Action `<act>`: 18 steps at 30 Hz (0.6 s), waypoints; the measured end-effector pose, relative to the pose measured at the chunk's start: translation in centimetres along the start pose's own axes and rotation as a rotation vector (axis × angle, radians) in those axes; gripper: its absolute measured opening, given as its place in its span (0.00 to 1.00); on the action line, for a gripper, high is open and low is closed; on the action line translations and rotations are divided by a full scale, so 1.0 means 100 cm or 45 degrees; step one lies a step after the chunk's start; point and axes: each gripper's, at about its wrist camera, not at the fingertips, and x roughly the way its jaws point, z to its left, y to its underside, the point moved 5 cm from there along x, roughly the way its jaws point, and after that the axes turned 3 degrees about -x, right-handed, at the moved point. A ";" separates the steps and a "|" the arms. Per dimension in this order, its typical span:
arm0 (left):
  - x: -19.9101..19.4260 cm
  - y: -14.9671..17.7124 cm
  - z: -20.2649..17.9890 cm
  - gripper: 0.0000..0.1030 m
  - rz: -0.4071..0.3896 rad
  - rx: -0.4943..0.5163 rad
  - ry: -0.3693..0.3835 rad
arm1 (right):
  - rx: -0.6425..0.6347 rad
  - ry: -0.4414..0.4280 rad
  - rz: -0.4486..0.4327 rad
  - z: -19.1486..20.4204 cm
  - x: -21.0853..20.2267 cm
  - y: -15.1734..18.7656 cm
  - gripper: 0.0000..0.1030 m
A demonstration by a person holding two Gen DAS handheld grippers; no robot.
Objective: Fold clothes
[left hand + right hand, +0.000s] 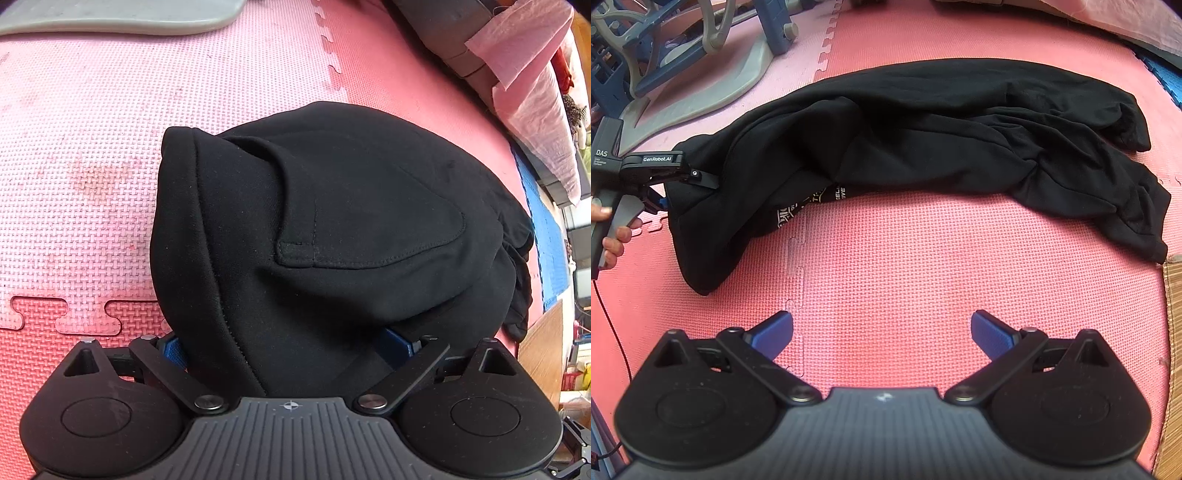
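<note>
Left hand-held gripper (291,343) is angled steeply down, jaws spread wide with black fabric lying between them, a hand (613,240) gripping its handle; right hand-held gripper (882,334) is angled down, jaws apart and empty.

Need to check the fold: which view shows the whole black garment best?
The right wrist view: the black garment lies across the pink mat end to end, bunched at one end. The left wrist view shows only one end, close up, with a stitched pocket.

Left claw (661,201) body: "GenRobot.AI", handle "DAS"; black garment (923,140) print unreadable.
</note>
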 end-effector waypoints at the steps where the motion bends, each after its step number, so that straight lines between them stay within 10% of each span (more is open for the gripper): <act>1: -0.003 0.001 -0.001 0.69 -0.015 0.010 -0.008 | 0.005 0.004 0.000 -0.001 0.000 0.001 1.00; 2: -0.007 0.001 -0.002 0.50 -0.030 0.020 -0.015 | 0.010 0.004 -0.003 -0.001 -0.001 0.001 1.00; 8: -0.036 0.001 -0.016 0.26 -0.138 0.102 -0.030 | 0.011 -0.002 -0.019 0.004 -0.004 0.000 1.00; 18: -0.095 -0.039 0.005 0.25 -0.165 0.342 -0.305 | -0.015 0.004 -0.026 0.015 -0.009 -0.004 1.00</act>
